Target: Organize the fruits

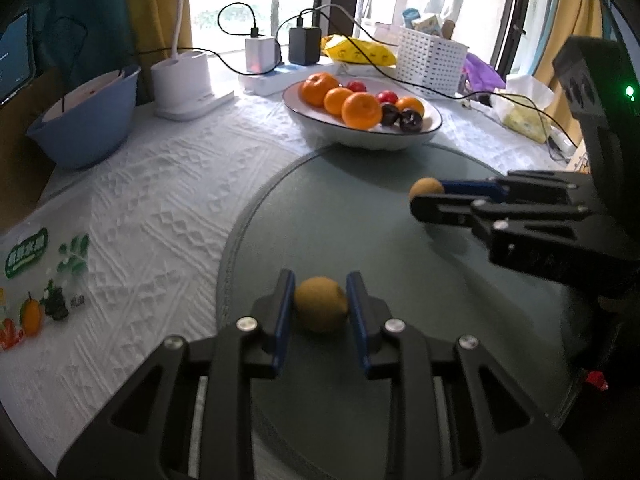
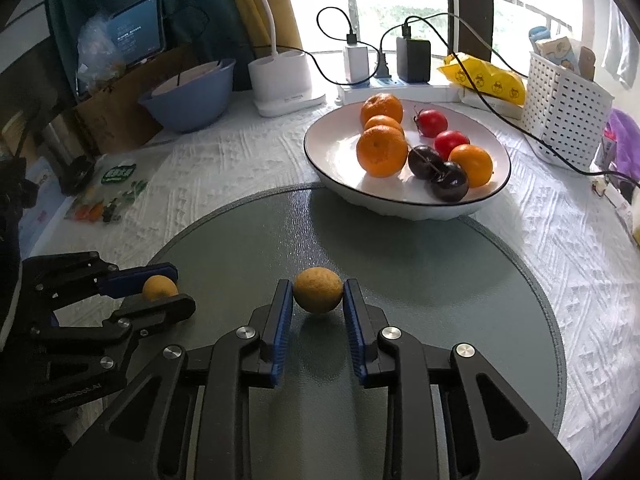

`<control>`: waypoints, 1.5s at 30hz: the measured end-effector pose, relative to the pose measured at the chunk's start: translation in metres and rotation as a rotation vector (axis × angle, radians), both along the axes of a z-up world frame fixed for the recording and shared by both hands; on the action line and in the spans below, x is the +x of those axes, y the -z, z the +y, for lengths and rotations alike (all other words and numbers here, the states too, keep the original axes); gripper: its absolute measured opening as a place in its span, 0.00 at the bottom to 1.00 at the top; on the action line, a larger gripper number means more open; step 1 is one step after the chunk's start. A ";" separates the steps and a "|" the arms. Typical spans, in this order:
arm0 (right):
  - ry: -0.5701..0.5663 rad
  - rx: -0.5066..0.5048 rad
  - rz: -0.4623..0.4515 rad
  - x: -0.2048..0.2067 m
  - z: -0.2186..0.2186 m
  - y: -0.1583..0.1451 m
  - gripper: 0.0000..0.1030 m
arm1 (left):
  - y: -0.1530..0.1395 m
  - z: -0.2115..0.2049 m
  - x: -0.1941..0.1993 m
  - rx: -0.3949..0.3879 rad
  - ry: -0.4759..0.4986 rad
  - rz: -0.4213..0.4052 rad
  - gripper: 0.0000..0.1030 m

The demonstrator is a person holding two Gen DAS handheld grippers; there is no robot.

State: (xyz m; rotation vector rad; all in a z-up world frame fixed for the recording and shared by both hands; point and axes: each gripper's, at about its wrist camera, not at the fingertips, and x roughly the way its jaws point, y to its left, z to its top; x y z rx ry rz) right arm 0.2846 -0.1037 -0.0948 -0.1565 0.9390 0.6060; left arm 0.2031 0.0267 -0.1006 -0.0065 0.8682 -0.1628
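Here, a table covered by a white textured cloth [image 2: 224, 168] is shown, with a round grey-green glass mat [image 2: 440, 280] laid at its near edge. At the mat's far edge, toward the window, a wide white ceramic bowl with a dark rim [image 2: 340, 160] is seen, already holding oranges, red fruits and dark plums.

Two small brown round fruits are held over the mat. The left fruit [image 1: 321, 309] is gripped between the blue pads of the left gripper [image 1: 320, 312], the fingers narrowed onto it. The right fruit [image 2: 318, 289] is pinched the same way by the right gripper [image 2: 318, 300], and a shadow beneath suggests it is lifted clear of the mat.

Both fruits are judged to be bound for the bowl. For a good placement, each should be carried above the rim, lowered into the bare white area at the bowl's left side, and released low so nothing rolls or knocks the stacked oranges.
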 end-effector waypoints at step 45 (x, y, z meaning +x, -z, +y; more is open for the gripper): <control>0.098 0.088 -0.105 0.053 -0.051 -0.047 0.27 | -0.060 -0.028 0.082 0.009 0.075 -0.170 0.26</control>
